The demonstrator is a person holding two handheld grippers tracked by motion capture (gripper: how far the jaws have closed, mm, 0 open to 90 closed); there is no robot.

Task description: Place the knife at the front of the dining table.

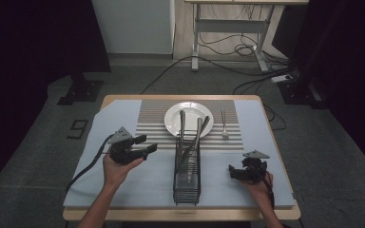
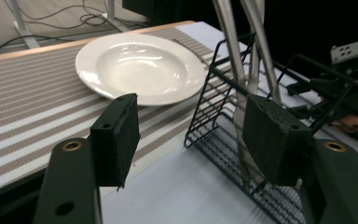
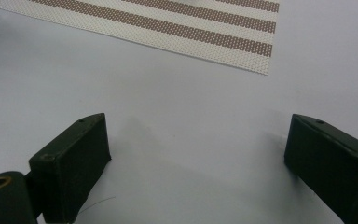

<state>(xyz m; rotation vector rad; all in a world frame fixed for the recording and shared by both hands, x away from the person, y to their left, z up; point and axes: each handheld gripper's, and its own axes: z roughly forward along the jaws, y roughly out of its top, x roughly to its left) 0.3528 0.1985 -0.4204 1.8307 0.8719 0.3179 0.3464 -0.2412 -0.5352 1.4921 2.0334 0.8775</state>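
Observation:
A white deep plate (image 1: 188, 118) (image 2: 142, 65) rests on a striped placemat (image 1: 152, 122) (image 2: 23, 93) (image 3: 177, 23) at the far middle of the table. A black wire cutlery basket (image 1: 187, 173) (image 2: 223, 126) stands in front of it, holding upright metal utensils (image 1: 190, 137) (image 2: 242, 51). A fork (image 1: 224, 124) lies on the mat right of the plate. My left gripper (image 1: 146, 144) (image 2: 193, 135) hovers open just left of the basket. My right gripper (image 1: 233, 172) (image 3: 196, 158) sits open, low over the pale blue cloth to the basket's right, nothing between its pads.
The table (image 1: 123, 98) is covered by a pale blue cloth (image 1: 123, 185) (image 3: 182, 107). Beyond the far edge are a desk frame (image 1: 230, 28), loose cables (image 1: 228, 47) and a power strip (image 1: 282, 78) on grey carpet. A black stand base (image 1: 81, 90) sits far left.

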